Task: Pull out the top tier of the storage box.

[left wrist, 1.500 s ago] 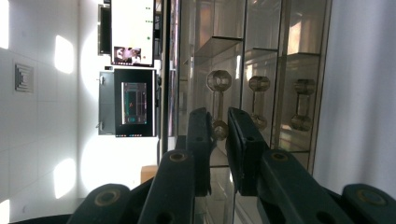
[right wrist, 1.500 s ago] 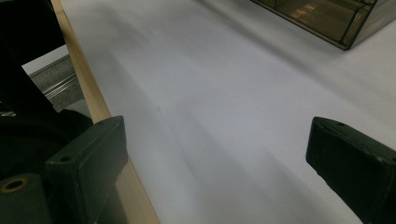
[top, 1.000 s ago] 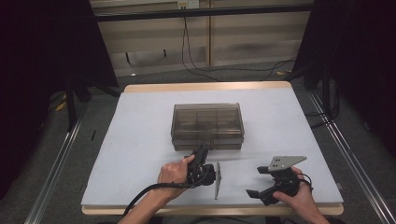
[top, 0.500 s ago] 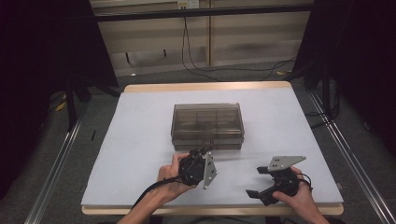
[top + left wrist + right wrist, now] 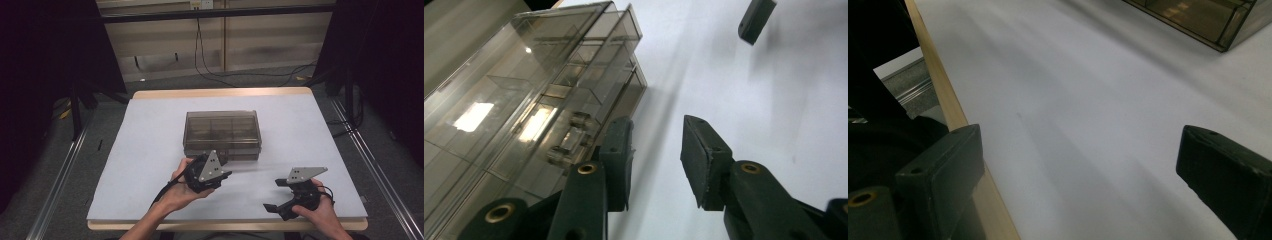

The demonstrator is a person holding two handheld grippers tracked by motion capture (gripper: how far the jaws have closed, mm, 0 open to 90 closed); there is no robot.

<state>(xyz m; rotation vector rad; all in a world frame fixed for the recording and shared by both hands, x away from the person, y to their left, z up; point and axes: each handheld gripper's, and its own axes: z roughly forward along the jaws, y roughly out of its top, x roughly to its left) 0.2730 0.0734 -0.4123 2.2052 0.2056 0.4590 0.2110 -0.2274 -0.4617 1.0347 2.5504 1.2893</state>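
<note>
left gripper (image 5: 220, 167) jaws parted, empty, nosed up to the front latch of the clear box (image 5: 221, 131) mid-table | box's long axis left-right | right gripper (image 5: 274, 200) wide apart, empty, farther off

Black tongs (image 5: 222, 161) with grey triangular plates, brass rivets.

A lab recording booth: black curtains (image 5: 45, 65) on 2 sides, a white-topped table (image 5: 150, 150) on metal floor rails (image 5: 55, 185), cables (image 5: 240, 75) trailing across the floor toward a wall socket (image 5: 205, 4).
</note>
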